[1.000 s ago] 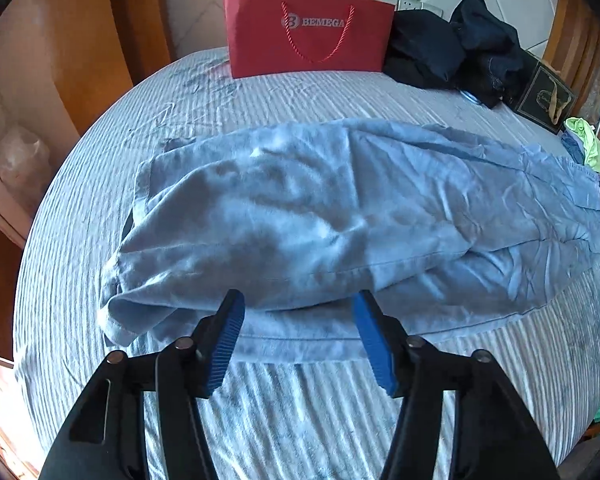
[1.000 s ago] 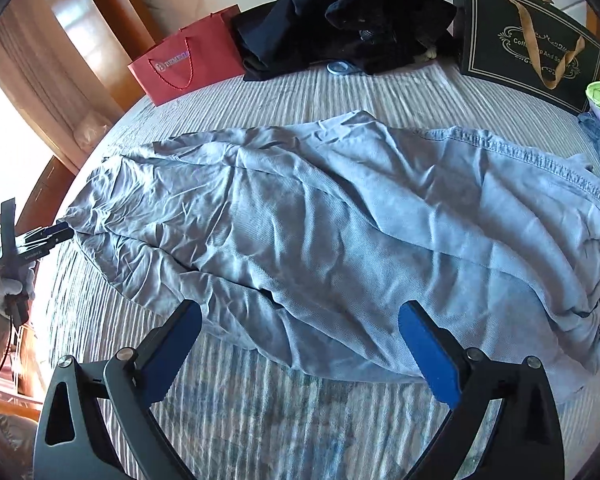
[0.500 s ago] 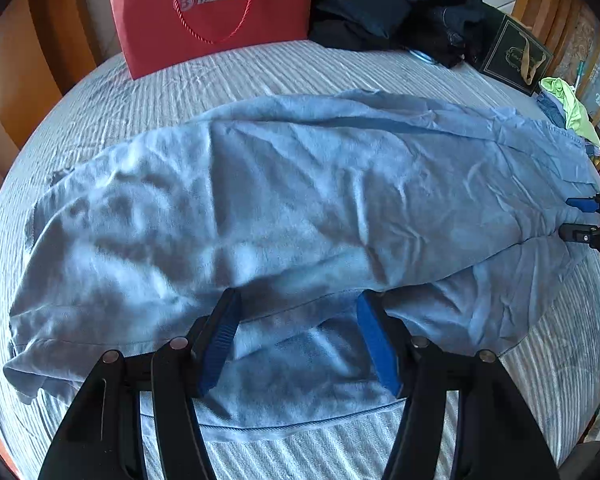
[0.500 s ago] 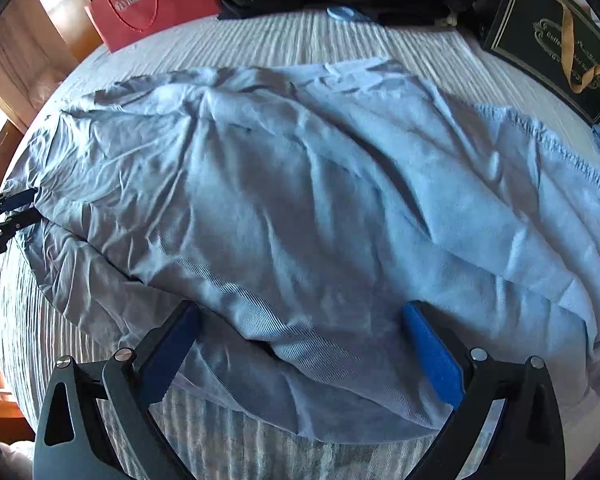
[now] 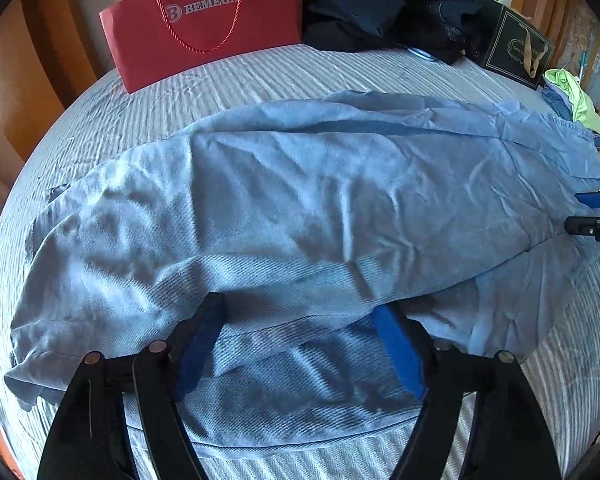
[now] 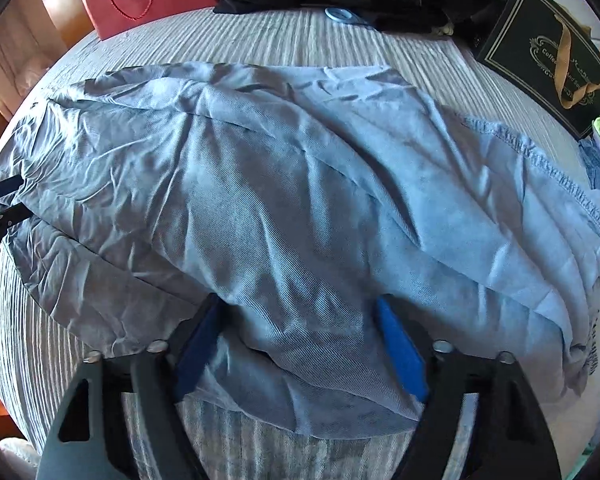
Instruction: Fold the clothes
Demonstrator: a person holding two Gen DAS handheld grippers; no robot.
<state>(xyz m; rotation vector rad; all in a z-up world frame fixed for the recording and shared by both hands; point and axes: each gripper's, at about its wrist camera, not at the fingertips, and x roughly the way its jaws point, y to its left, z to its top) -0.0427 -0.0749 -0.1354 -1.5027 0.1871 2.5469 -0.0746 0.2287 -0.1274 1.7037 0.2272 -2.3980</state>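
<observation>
A light blue denim garment [image 5: 320, 200] lies lengthwise across the striped bed [image 5: 260, 76], creased, with one layer folded over another along the near side. My left gripper [image 5: 298, 312] is open, its blue pads [image 5: 400, 352] straddling the near folded edge. My right gripper [image 6: 296, 308] is also open, low over the garment [image 6: 300, 180] with the near edge bunched between its fingers. Each gripper shows small in the other's view: the right gripper [image 5: 592, 216] at the garment's right end, the left gripper [image 6: 0, 204] at its left end.
A red paper bag [image 5: 204, 24] stands at the back of the bed beside a pile of dark clothes [image 5: 380, 8] and a black gift bag [image 5: 516, 52]. A lime green garment [image 5: 576, 96] lies at the far right. Wooden furniture borders the bed on the left.
Both grippers came down and forward onto the garment's near edge. The right gripper's fingers narrowed from very wide; cloth now sits between both pairs of fingers.
</observation>
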